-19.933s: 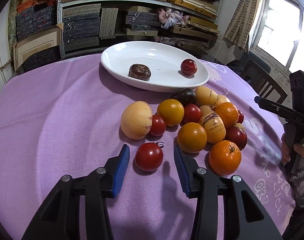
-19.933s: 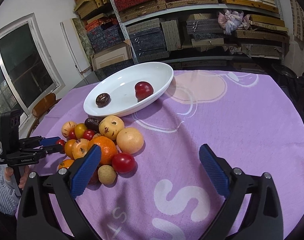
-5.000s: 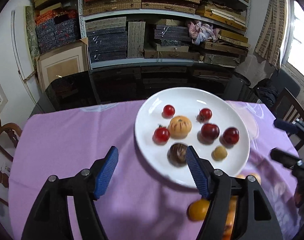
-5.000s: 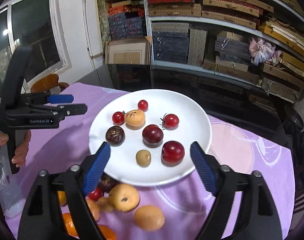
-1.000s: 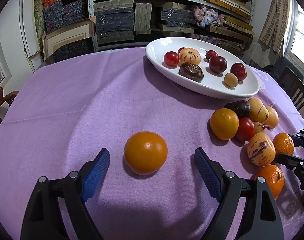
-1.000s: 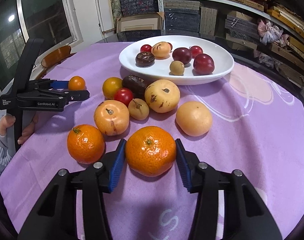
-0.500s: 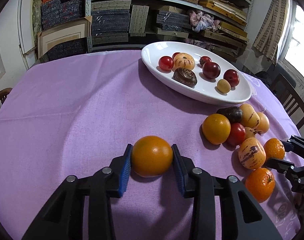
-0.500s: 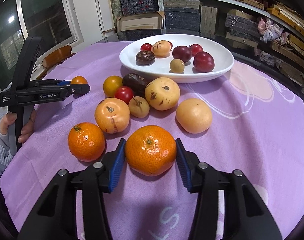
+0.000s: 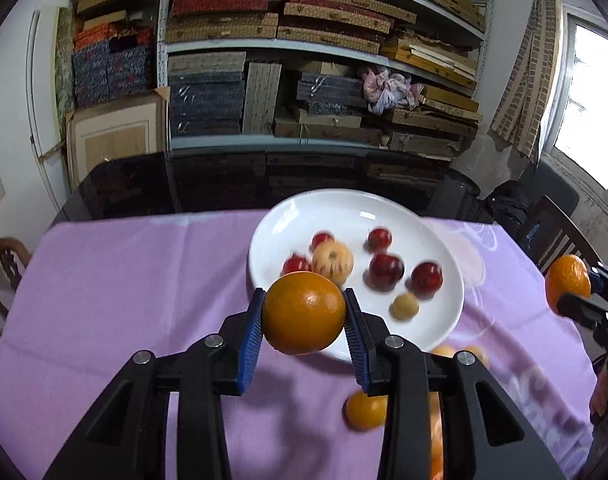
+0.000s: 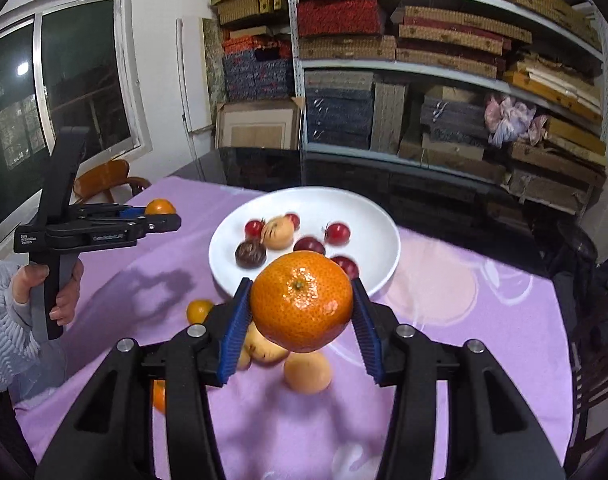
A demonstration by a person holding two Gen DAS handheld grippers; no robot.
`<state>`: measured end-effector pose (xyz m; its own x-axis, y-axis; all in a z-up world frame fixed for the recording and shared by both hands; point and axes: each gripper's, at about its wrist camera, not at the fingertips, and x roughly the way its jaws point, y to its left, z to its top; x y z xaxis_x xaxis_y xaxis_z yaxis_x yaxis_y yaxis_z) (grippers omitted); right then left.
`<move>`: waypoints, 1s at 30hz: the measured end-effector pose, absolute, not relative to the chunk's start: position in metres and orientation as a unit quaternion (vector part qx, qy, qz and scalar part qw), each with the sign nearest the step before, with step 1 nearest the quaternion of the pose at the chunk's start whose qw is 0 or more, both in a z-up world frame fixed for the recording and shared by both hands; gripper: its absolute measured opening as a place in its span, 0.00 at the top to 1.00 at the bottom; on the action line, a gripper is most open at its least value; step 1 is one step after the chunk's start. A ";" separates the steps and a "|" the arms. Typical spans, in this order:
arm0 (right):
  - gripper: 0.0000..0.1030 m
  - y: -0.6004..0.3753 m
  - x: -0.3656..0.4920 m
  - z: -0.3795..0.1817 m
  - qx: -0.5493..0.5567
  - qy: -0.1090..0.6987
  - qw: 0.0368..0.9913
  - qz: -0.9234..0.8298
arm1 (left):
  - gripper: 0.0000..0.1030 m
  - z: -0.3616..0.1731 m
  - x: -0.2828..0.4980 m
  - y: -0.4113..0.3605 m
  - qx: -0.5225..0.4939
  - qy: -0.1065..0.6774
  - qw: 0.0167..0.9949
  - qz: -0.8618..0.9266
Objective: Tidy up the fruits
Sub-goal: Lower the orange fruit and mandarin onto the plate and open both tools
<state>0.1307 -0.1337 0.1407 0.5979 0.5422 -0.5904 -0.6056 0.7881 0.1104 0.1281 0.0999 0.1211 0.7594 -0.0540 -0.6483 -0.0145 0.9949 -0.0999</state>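
In the left wrist view, the left gripper (image 9: 304, 320) filled the lower centre of the frame, its jaws clamped on a smooth orange (image 9: 304, 318) held clear above the worktop. In the right wrist view, the right gripper (image 10: 301, 308) did the same at lower centre, its jaws pressed against both sides of a dimpled tangerine (image 10: 301, 301), stem end facing the camera.

Beyond both held fruits, at mid-frame, a white plate (image 9: 344, 210) sat on the lilac cloth (image 9: 123, 280) covering the worktop. The plate held a blurred group of fruit: a pale striped melon-like fruit (image 9: 332, 258), several small red tomatoes, two dark red plums (image 9: 386, 271), a small tan fruit (image 9: 404, 306) near the plate's lower right rim, and, seen from the right wrist, a dark brown wrinkled fruit (image 10: 250, 254) at the plate's left side.

Loose fruit stayed off the plate on the cloth in the lower part of each frame: a yellow-orange one (image 9: 366, 411) under the left gripper's fingers, and a pale yellow round one (image 10: 307, 372) below the tangerine, with more partly hidden behind the fingers.

At the left edge of the right wrist view, a hand (image 10: 59, 292) in a ribbed grey sleeve gripped the other tool's handle.
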 end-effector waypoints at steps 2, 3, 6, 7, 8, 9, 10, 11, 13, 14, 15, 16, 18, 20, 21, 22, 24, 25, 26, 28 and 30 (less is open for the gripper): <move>0.54 -0.116 0.143 0.137 -0.051 0.318 0.887 0.330 | 0.63 0.130 0.164 0.089 -0.048 0.353 0.934 -0.018; 0.54 -0.104 0.150 0.130 -0.053 0.326 0.883 0.334 | 0.63 0.130 0.182 0.085 -0.049 0.359 0.932 -0.018; 0.54 -0.069 0.167 0.107 -0.061 0.349 0.867 0.350 | 0.63 0.117 0.232 0.072 -0.049 0.385 0.922 -0.010; 0.54 -0.058 0.173 0.099 -0.064 0.356 0.862 0.354 | 0.63 0.111 0.245 0.070 -0.048 0.395 0.918 -0.007; 0.54 -0.047 0.179 0.092 -0.068 0.365 0.856 0.359 | 0.63 0.103 0.256 0.068 -0.047 0.404 0.914 -0.003; 0.54 -0.039 0.184 0.085 -0.072 0.373 0.851 0.364 | 0.63 0.095 0.267 0.066 -0.046 0.414 0.909 0.001; 0.54 -0.032 0.188 0.079 -0.076 0.380 0.846 0.366 | 0.63 0.089 0.276 0.065 -0.045 0.421 0.906 0.003; 0.54 -0.026 0.192 0.073 -0.079 0.386 0.843 0.367 | 0.63 0.082 0.286 0.064 -0.045 0.430 0.902 0.004; 0.54 -0.017 0.197 0.064 -0.081 0.396 0.838 0.367 | 0.62 0.073 0.298 0.064 -0.044 0.441 0.896 0.001; 0.54 -0.015 0.201 0.061 -0.080 0.402 0.835 0.367 | 0.62 0.070 0.303 0.063 -0.045 0.446 0.894 -0.002; 0.54 -0.014 0.203 0.057 -0.080 0.405 0.834 0.366 | 0.62 0.067 0.306 0.065 -0.045 0.448 0.893 -0.003; 0.54 -0.013 0.206 0.053 -0.081 0.409 0.833 0.364 | 0.62 0.064 0.310 0.065 -0.044 0.450 0.892 -0.003; 0.54 -0.011 0.211 0.046 -0.082 0.415 0.831 0.361 | 0.62 0.059 0.314 0.065 -0.044 0.454 0.890 -0.002; 0.54 -0.012 0.214 0.038 -0.080 0.424 0.828 0.358 | 0.62 0.055 0.317 0.064 -0.044 0.455 0.889 0.001; 0.54 -0.012 0.216 0.035 -0.079 0.429 0.826 0.357 | 0.61 0.054 0.317 0.064 -0.045 0.454 0.890 0.003; 0.53 -0.013 0.216 0.032 -0.080 0.430 0.826 0.357 | 0.59 0.054 0.316 0.064 -0.048 0.453 0.890 0.002; 0.53 -0.017 0.214 0.034 -0.073 0.421 0.829 0.360 | 0.58 0.057 0.312 0.068 -0.055 0.450 0.891 0.002; 0.52 -0.021 0.213 0.038 -0.062 0.418 0.829 0.367 | 0.58 0.060 0.309 0.070 -0.057 0.448 0.892 0.003; 0.50 -0.028 0.211 0.046 -0.049 0.411 0.830 0.374 | 0.58 0.066 0.302 0.072 -0.059 0.441 0.895 0.003; 0.39 -0.050 0.202 0.065 -0.035 0.390 0.841 0.373 | 0.48 0.079 0.287 0.078 -0.062 0.429 0.901 0.001; 0.23 -0.078 0.184 0.088 -0.025 0.356 0.860 0.363 | 0.39 0.095 0.260 0.083 -0.053 0.408 0.911 0.008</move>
<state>0.1845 -0.0777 0.0882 0.4820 0.6070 -0.6319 -0.6430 0.7349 0.2154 0.2600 0.0829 0.0955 0.6669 -0.0296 -0.7445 -0.0575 0.9942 -0.0910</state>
